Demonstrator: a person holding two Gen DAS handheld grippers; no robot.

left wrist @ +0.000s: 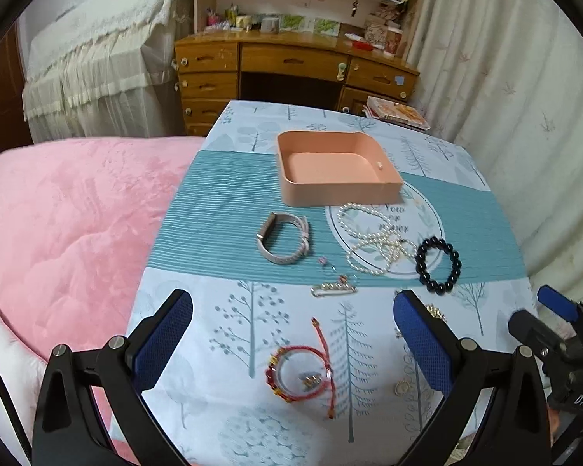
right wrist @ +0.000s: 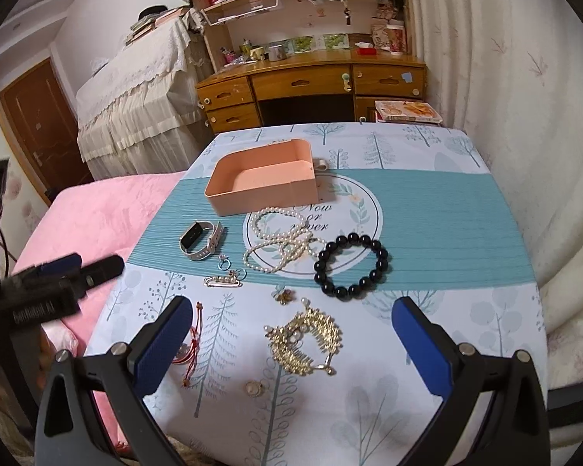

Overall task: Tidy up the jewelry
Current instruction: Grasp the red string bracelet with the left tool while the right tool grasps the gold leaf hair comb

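An empty pink box stands on the patterned cloth. In front of it lie a grey watch, a pearl necklace, a black bead bracelet, a silver pin and small rings. A red cord bracelet lies between my left gripper's open fingers. A gold hair comb lies between my right gripper's open fingers, with a small gold ring near it. Both grippers hover above the cloth, empty.
The cloth-covered table meets a pink blanket on the left and a curtain on the right. A wooden desk with shelves stands behind. The other gripper shows at each view's edge.
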